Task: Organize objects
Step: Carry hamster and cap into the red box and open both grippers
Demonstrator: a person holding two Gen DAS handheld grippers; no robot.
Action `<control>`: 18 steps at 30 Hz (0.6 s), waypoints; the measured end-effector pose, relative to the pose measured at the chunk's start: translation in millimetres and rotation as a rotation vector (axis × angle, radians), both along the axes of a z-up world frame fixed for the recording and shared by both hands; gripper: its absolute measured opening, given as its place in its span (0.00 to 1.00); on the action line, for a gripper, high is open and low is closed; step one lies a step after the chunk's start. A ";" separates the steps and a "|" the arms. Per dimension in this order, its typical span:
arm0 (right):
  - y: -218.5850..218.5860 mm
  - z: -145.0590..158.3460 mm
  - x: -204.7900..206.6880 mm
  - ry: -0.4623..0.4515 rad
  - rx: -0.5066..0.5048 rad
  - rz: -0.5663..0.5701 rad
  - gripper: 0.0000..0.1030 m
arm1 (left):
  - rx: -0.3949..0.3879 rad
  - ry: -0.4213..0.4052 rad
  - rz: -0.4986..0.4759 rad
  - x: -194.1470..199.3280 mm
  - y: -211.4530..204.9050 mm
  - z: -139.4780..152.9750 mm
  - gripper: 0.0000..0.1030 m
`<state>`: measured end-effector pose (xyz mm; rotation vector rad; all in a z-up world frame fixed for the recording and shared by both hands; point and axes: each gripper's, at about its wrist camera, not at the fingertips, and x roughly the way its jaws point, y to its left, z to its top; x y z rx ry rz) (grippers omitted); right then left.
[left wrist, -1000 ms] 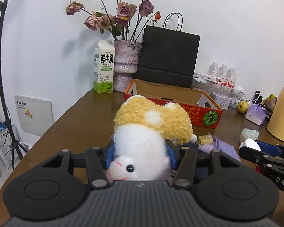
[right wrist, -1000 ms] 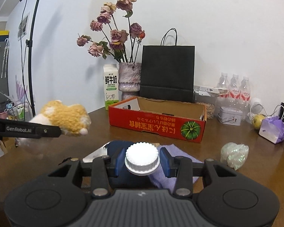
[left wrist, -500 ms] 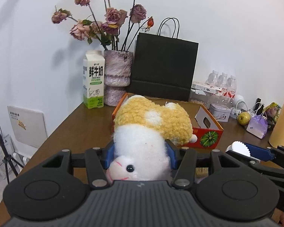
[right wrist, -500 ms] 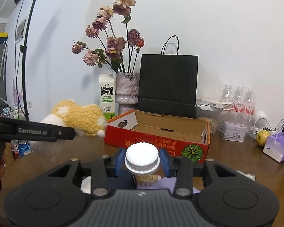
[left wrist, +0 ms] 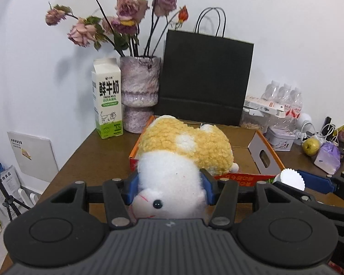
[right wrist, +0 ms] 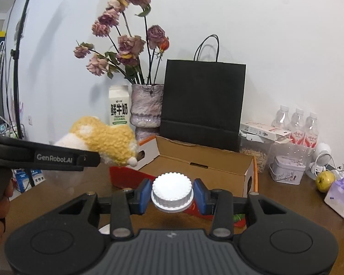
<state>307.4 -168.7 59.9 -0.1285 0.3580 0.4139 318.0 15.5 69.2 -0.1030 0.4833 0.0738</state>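
A yellow and white plush toy (left wrist: 183, 155) sits squeezed between the blue pads of my left gripper (left wrist: 168, 186), which is shut on it. The toy hangs over the near left corner of an open red-orange cardboard box (left wrist: 261, 158). My right gripper (right wrist: 172, 194) is shut on a white ribbed cap (right wrist: 172, 191); what lies under the cap is hidden. That cap hovers above the box's (right wrist: 204, 160) near wall. In the right wrist view the plush toy (right wrist: 107, 144) and the left gripper (right wrist: 91, 159) show at the left, beside the box's left end.
Behind the box stand a milk carton (left wrist: 107, 105), a vase of dried roses (left wrist: 140, 91) and a black paper bag (left wrist: 204, 80). At the right are water bottles (left wrist: 284, 98), a tin (left wrist: 279, 137), a green apple (left wrist: 310, 145) and a purple packet (left wrist: 328, 158). The table's edge runs along the left.
Both grippers have moved forward and a little up with their loads. The box, once well ahead, now lies just under the plush toy and the cap.
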 end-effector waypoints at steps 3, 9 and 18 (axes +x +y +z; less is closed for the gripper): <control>2.4 0.9 20.4 0.016 -0.020 -0.010 0.38 | -0.007 0.022 0.007 20.5 0.6 -1.2 0.52; 6.0 3.4 70.1 0.071 -0.023 -0.036 0.38 | 0.001 0.065 0.021 61.6 -2.4 -3.0 0.52; 14.5 -4.2 133.9 0.155 -0.026 -0.062 0.38 | 0.022 0.106 0.053 122.1 -9.7 -6.8 0.53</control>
